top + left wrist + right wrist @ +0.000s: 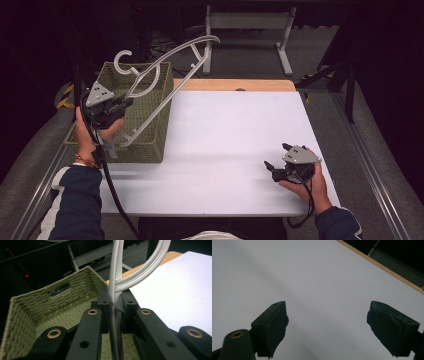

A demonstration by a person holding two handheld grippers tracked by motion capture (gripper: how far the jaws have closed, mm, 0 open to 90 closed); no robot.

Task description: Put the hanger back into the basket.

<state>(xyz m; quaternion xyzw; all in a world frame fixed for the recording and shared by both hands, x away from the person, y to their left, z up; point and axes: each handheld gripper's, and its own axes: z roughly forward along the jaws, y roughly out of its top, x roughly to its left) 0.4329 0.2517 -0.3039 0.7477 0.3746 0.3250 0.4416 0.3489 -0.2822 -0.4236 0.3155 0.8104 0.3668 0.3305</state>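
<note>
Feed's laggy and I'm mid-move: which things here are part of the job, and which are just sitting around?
In play:
- grey plastic hanger, clamped in the left gripper
- green woven basket, under the hanger
- right gripper, jaws open, nothing held

Just around:
- white table
- white frame on the floor behind it

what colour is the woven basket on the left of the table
Olive green, a woven basket; the left gripper view shows it best.

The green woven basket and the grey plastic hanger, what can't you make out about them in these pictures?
- Green woven basket: high view, the left gripper and hand cover part of its floor.
- Grey plastic hanger: left gripper view, top edge cuts off its upper part; its lower bar runs behind the shut jaws.
- Basket's near wall: left gripper view, behind the gripper.
</note>
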